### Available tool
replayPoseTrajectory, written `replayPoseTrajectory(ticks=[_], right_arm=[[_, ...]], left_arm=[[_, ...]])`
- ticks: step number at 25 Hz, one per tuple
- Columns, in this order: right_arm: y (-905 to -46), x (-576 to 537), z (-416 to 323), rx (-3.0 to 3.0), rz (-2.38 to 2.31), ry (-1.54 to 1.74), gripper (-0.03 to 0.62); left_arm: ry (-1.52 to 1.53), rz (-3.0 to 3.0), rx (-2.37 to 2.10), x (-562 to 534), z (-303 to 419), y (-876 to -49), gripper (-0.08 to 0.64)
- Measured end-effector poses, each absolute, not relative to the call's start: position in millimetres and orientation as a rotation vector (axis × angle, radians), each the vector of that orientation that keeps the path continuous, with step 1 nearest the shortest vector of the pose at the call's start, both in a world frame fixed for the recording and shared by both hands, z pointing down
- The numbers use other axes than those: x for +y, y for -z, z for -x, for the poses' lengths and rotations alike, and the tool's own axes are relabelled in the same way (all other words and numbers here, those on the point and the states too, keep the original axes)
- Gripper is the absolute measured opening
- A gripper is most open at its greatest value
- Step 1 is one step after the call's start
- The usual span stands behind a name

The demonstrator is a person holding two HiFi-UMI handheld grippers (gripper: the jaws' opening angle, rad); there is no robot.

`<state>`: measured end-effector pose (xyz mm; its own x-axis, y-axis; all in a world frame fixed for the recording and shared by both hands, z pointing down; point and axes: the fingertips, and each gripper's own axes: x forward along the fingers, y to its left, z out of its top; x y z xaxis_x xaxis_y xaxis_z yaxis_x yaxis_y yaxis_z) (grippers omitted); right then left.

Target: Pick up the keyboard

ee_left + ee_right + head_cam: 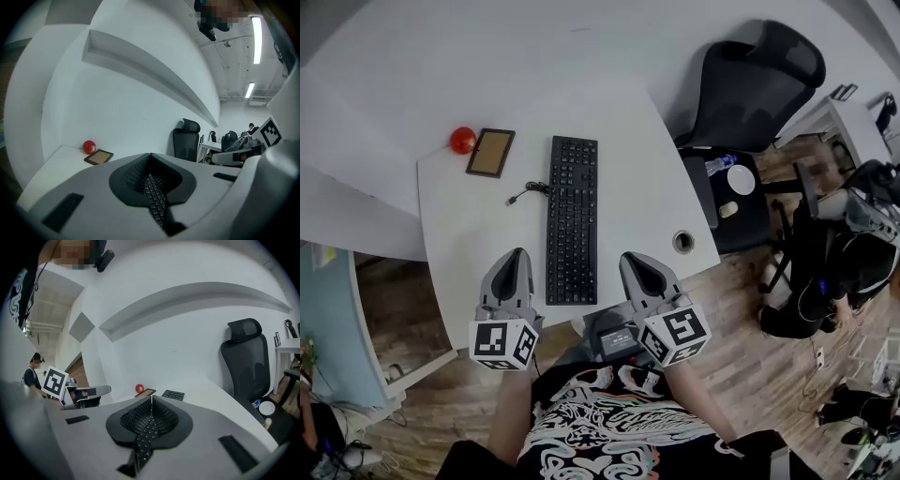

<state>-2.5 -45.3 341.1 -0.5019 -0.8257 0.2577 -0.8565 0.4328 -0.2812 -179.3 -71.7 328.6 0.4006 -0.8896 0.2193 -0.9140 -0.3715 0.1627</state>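
The black keyboard (572, 220) lies lengthwise in the middle of the white desk (459, 234), its cable curling off its far left corner. The left gripper (517, 253) and right gripper (630, 259) flank its near end, one on each side, both clenched on nothing and clear of it. A red ball (463, 140) and a small framed board (491, 152) sit at the far left
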Motion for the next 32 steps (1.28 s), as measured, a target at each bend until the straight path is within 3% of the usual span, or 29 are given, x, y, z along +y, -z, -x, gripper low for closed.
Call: replayPoseTrajectory(ticks=[32], right_arm=[[-462, -128, 7, -2.4, -1.376, -1.018, 0.029]], left_arm=[[-0.52, -2.345, -1.399, -156, 158, -433, 0.018]])
